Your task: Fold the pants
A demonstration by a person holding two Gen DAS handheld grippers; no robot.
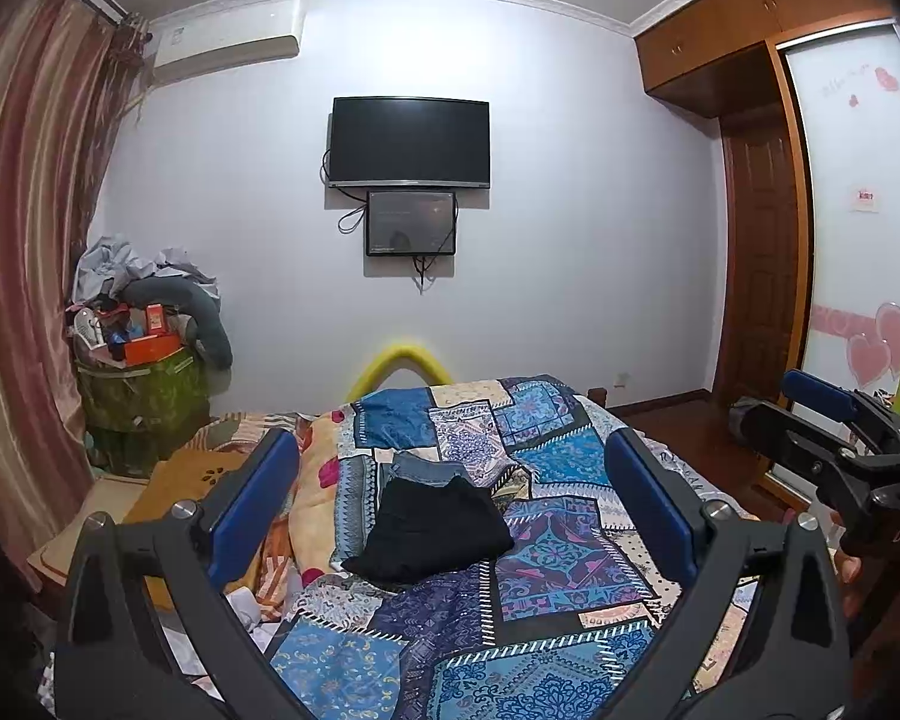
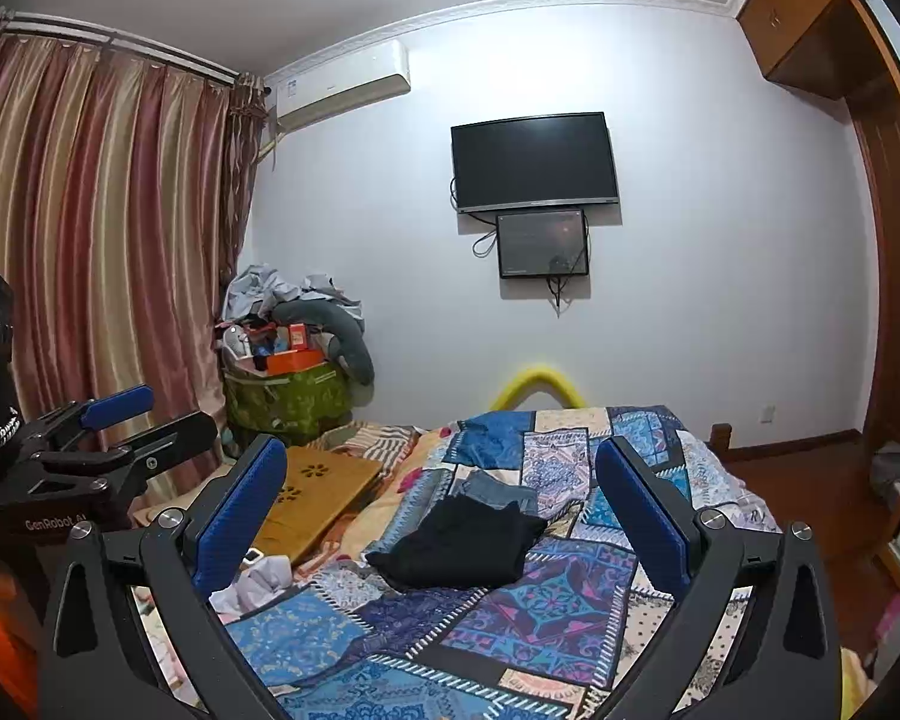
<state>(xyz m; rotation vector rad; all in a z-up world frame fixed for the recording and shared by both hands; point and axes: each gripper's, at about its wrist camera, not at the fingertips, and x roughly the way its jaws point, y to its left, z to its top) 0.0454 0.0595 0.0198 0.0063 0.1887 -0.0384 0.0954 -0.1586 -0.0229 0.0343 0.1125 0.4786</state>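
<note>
Both sets of jaws stand wide apart and hold nothing, left gripper (image 1: 450, 510) and right gripper (image 2: 441, 516) raised above the bed (image 2: 570, 618); black pants (image 1: 432, 531) lie folded on the patchwork quilt (image 1: 564, 564), touching jeans (image 1: 429, 468) behind them.

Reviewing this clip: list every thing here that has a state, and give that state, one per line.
Left claw: open, empty, above the bed.
Right claw: open, empty, above the bed.
Black pants: folded into a compact bundle on the quilt.
Jeans: folded, just behind the black pants.
TV: off.
Smaller screen: dim.
Curtain: drawn.
</note>
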